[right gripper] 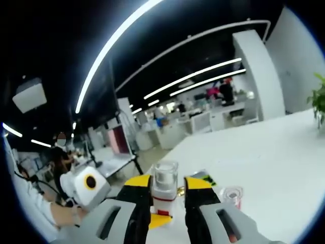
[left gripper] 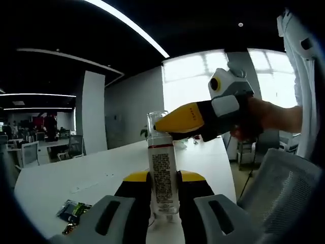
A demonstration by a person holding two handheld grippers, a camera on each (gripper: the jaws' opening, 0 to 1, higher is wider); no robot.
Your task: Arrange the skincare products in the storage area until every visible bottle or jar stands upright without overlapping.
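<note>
While both grippers clamp bottle [left gripper: 163, 178], sachet [left gripper: 72, 210], jar [right gripper: 232, 195].

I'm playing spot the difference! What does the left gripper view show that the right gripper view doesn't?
Left gripper view: the printed label on the bottle, a mesh chair, bright windows, and the right claw pinching the bottle's clear cap from the side.
Right gripper view: a small jar on the table and a leafy plant.
Both: the same bottle, gripped low by the left claw and at the cap by the right claw, plus the white table.
</note>
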